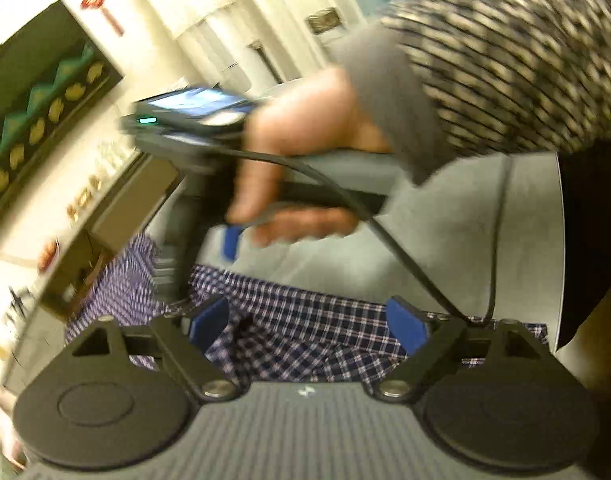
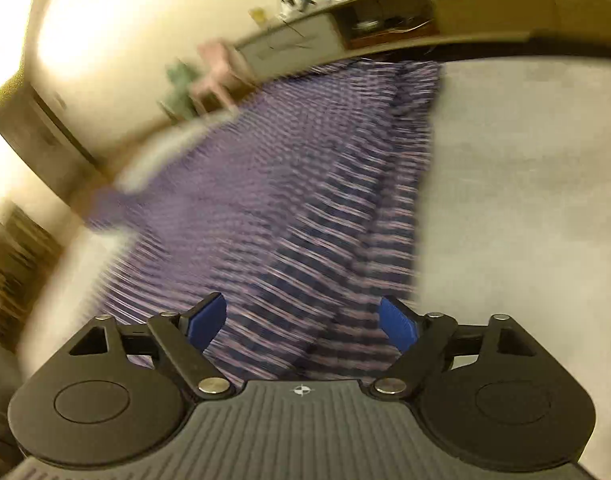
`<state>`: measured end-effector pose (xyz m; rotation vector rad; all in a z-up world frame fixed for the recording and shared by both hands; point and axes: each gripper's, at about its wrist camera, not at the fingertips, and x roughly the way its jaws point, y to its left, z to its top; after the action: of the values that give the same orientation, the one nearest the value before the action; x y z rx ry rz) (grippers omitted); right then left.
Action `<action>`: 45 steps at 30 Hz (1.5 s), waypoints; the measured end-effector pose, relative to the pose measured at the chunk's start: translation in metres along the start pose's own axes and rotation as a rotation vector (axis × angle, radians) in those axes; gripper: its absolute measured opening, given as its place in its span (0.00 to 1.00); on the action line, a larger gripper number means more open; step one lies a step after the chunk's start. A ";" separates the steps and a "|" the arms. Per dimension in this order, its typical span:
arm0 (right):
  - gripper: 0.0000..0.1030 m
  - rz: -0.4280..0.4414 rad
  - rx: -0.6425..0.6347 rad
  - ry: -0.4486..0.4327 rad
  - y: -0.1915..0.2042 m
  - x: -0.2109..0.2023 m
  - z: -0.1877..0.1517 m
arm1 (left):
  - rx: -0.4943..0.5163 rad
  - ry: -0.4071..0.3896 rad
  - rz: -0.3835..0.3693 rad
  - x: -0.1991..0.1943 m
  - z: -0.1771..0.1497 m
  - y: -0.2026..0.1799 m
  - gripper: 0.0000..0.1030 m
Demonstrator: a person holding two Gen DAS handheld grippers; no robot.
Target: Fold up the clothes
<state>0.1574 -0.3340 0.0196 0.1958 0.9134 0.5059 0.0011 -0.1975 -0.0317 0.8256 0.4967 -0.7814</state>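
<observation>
A blue-and-white checked shirt (image 1: 305,340) lies on a grey surface (image 1: 445,248), rumpled just under my left gripper (image 1: 307,326). That gripper is open, its blue pads (image 1: 207,324) wide apart above the cloth with nothing pinched. In the right wrist view the same shirt (image 2: 285,180) stretches away, blurred, with a lengthwise fold along its right side. My right gripper (image 2: 303,322) hangs over the shirt's near end, open, with nothing between its pads. A person's hand (image 1: 305,148) holds that tool's handle above the shirt's far part.
The grey surface (image 2: 505,200) runs on to the right of the shirt. A low cabinet (image 2: 385,12) with small items stands beyond it, with a pink stool (image 2: 217,68) to its left. A black cable (image 1: 385,232) and a patterned sleeve (image 1: 505,60) cross the left wrist view.
</observation>
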 end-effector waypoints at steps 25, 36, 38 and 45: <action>0.58 -0.200 -0.231 -0.157 0.018 -0.057 -0.050 | -0.370 -0.036 -0.211 0.047 -0.007 0.178 0.61; 0.65 0.075 -0.147 0.014 0.036 -0.022 -0.058 | -0.629 0.148 -0.195 0.058 -0.102 0.151 0.40; 0.45 0.078 -0.090 -0.002 0.030 -0.015 -0.061 | -0.720 0.151 -0.238 0.053 -0.105 0.152 0.14; 0.15 0.053 -0.137 -0.134 0.018 -0.052 -0.034 | -1.366 0.168 -0.566 0.007 -0.140 0.140 0.07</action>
<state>0.0978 -0.3456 0.0423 0.1281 0.7413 0.5952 0.1006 -0.0281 -0.0554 -0.5580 1.2356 -0.6716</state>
